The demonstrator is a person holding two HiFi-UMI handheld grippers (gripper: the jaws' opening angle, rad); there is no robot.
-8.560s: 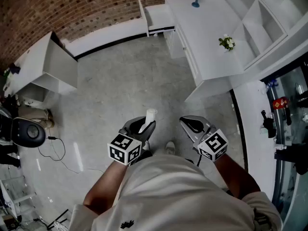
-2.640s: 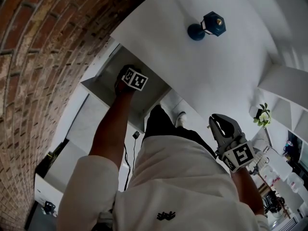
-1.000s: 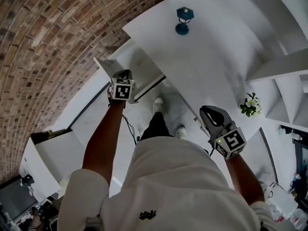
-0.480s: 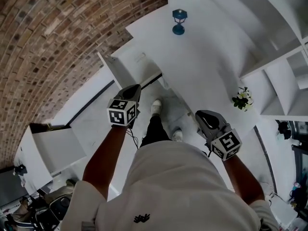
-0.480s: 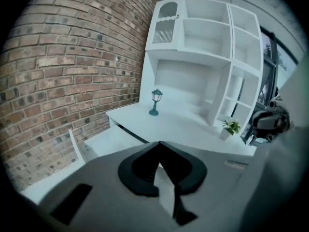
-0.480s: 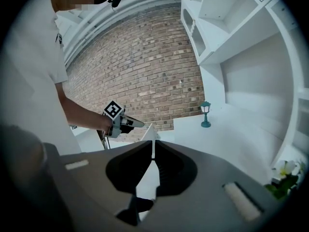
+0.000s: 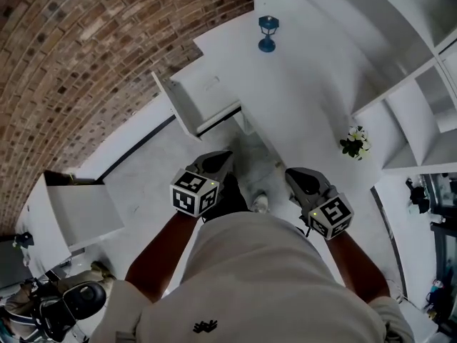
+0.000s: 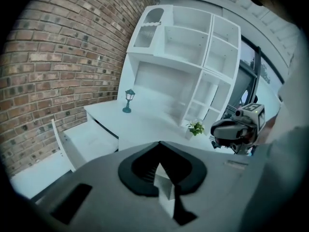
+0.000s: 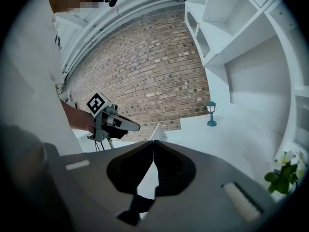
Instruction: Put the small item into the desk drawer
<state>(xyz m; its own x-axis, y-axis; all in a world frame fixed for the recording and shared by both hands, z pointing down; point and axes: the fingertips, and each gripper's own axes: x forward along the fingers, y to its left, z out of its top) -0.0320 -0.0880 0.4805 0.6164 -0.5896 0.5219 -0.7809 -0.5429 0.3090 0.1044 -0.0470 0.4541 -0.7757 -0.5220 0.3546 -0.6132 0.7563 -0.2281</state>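
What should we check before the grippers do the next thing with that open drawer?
1. Drawer pulled out: ok.
2. Small item inside it: cannot tell; only a faint pale speck shows on its floor.
3. Left gripper empty: ok, jaws shut on nothing.
4. Right gripper empty: ok, jaws have just closed, nothing between them.
5. Lamp and plant clear of the drawer: ok, both stand on the desk top.

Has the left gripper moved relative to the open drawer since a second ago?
Yes. The left gripper has drawn back from the open drawer toward the person, and now hangs clear of it over the floor.
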